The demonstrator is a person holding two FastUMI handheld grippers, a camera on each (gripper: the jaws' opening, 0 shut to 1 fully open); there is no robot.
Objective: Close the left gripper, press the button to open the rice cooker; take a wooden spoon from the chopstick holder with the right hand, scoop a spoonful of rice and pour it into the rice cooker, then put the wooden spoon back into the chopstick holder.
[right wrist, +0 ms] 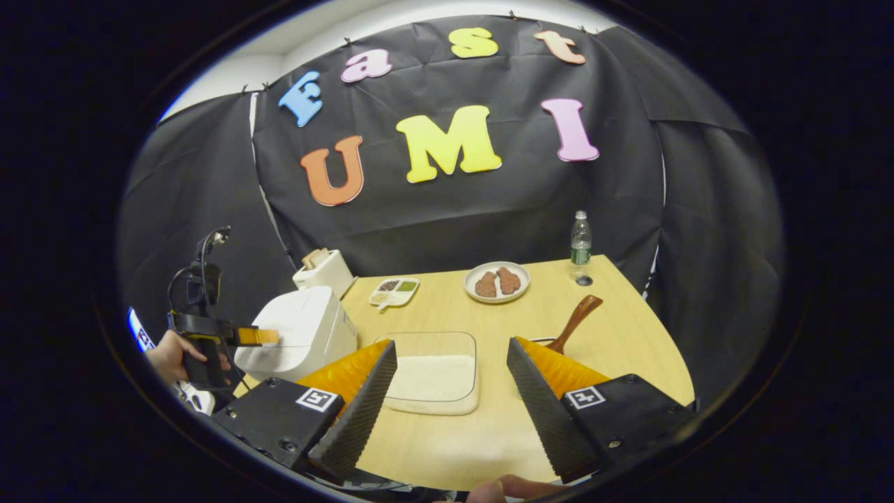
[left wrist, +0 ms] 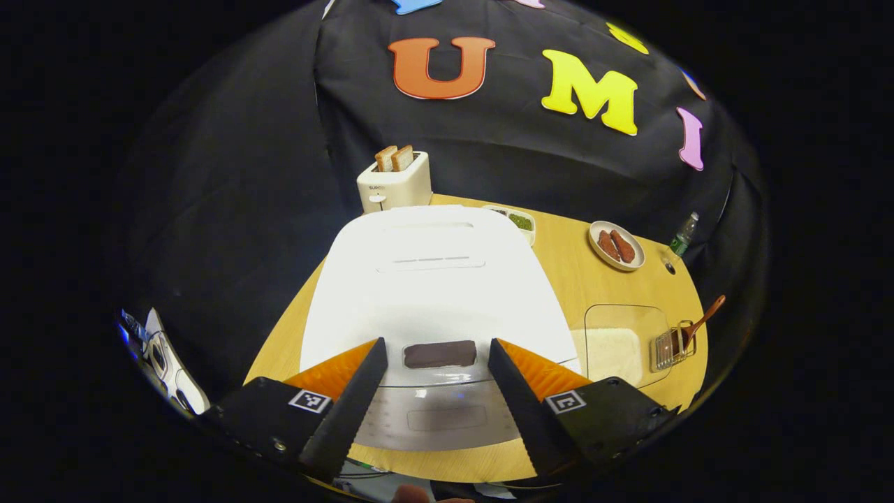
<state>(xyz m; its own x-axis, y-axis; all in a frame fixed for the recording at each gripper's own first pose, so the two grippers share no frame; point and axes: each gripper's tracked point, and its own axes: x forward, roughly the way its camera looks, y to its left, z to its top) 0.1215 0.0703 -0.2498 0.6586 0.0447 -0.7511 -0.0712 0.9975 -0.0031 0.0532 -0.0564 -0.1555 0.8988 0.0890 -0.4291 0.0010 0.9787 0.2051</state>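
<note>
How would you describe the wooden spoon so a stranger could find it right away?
Start at the big white rice cooker, then move past the clear rice container beside it. Just beyond stands a wire chopstick holder; the wooden spoon sticks out of it, the only long brown handle around.

At the upper left of my left gripper view a toaster point(left wrist: 394, 183) holds two bread slices point(left wrist: 394, 158). On my bench point(right wrist: 447, 307), a small divided tray point(right wrist: 394, 291) sits centre-left, a plate point(right wrist: 496, 283) with two brown pieces beside it, and a water bottle point(right wrist: 580, 246) stands at the far right corner.
</note>
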